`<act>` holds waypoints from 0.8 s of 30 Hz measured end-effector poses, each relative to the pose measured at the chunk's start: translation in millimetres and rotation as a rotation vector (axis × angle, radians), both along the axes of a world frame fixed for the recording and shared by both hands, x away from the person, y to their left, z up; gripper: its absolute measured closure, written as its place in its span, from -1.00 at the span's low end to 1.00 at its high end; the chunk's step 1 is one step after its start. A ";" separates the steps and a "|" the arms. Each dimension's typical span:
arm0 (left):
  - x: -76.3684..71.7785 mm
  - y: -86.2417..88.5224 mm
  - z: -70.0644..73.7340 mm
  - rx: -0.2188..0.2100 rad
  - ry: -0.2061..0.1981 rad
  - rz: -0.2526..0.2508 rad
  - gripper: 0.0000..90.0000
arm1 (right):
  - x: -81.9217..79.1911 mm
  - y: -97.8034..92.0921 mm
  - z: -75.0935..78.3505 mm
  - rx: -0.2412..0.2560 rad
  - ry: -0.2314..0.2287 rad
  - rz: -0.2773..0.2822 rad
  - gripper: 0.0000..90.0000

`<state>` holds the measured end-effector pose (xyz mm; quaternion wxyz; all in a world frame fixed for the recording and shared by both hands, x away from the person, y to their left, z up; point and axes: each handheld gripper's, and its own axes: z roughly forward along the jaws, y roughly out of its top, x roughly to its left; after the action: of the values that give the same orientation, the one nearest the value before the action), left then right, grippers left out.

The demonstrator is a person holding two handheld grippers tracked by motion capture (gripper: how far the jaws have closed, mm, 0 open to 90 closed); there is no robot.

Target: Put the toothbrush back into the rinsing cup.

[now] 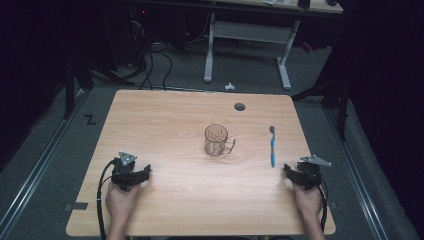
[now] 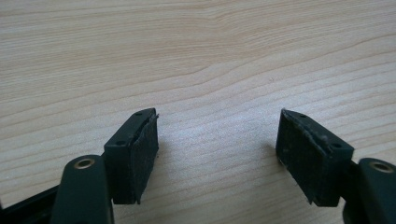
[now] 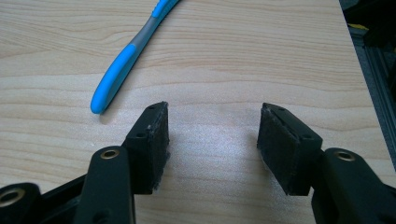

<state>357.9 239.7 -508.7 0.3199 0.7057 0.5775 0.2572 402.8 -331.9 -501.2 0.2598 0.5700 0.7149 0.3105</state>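
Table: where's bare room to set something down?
Free: the left half of the table, left of the glass mug, and the near strip between left gripper and right gripper. Tighter between mug and toothbrush.

On the counter (image 1: 165, 125) the mug (image 1: 217, 140) sits mid-way, toothbrush (image 1: 272, 146) to its right. Left gripper (image 1: 142, 172) rests near-left, right gripper (image 1: 290, 171) near-right, just before the toothbrush.

Round grommet hole (image 1: 239, 106) sits near the wooden table's (image 1: 165, 115) far edge; behind, a white-legged desk (image 1: 247, 35) and floor cables (image 1: 150, 60).
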 end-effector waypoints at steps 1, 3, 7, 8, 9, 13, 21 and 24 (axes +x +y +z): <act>0.0 0.0 0.0 0.000 0.000 0.000 -0.33 | 0.0 0.1 0.0 0.000 0.000 0.000 -0.03; 0.0 0.0 0.0 0.000 0.000 0.000 -0.33 | -0.2 0.6 0.0 -0.001 -0.001 -0.001 -0.02; 0.0 0.0 0.0 0.000 0.000 0.000 -0.33 | -0.2 0.7 0.0 -0.001 -0.002 0.001 -0.02; 0.0 0.0 0.0 0.000 0.000 0.000 -0.33 | -0.3 0.7 0.0 -0.002 -0.002 0.002 -0.01; 0.0 0.0 0.0 0.000 0.000 0.000 -0.33 | -0.4 0.8 0.1 -0.002 -0.001 0.004 0.00; 0.0 0.0 0.0 0.001 0.000 0.000 -0.33 | -0.4 0.5 0.1 0.001 -0.002 0.011 0.03; 0.1 0.0 0.0 0.000 0.000 0.000 -0.33 | -2.6 1.7 1.4 -0.004 0.004 0.036 0.13; 0.1 0.0 0.0 0.001 0.000 0.000 -0.33 | -4.1 3.3 1.6 0.005 0.008 0.041 0.13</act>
<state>358.0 239.8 -508.7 0.3196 0.7059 0.5774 0.2573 398.7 -328.6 -499.6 0.2492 0.5572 0.7267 0.3151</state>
